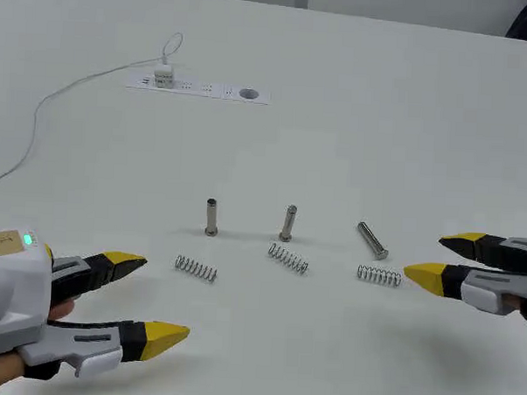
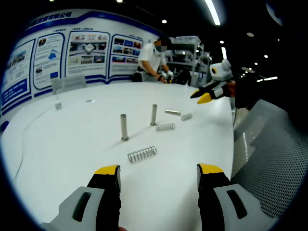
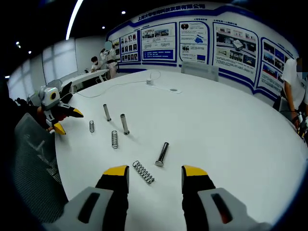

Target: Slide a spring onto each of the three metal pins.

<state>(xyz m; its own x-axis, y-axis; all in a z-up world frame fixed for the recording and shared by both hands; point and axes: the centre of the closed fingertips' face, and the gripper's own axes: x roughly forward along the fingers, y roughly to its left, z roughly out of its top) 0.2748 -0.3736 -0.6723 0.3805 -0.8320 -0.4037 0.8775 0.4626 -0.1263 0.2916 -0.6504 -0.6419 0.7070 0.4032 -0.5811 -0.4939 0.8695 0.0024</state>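
Nearest, the left gripper (image 1: pixel 165 296) is hanging low over the white table (image 1: pixel 353 140), jaws spread and empty. The right gripper (image 1: pixel 424 257) is reaching in from the right, likewise agape, one tip just beside the right spring (image 1: pixel 379 274). The left spring (image 1: pixel 196 268) and middle spring (image 1: pixel 288 258) are lying loose. Behind them, the left pin (image 1: pixel 211 217) and middle pin (image 1: pixel 288 223) are standing upright, and the right pin (image 1: pixel 372 240) is lying flat.

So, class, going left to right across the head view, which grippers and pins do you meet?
left gripper → left pin, standing → middle pin, standing → right pin, lying down → right gripper
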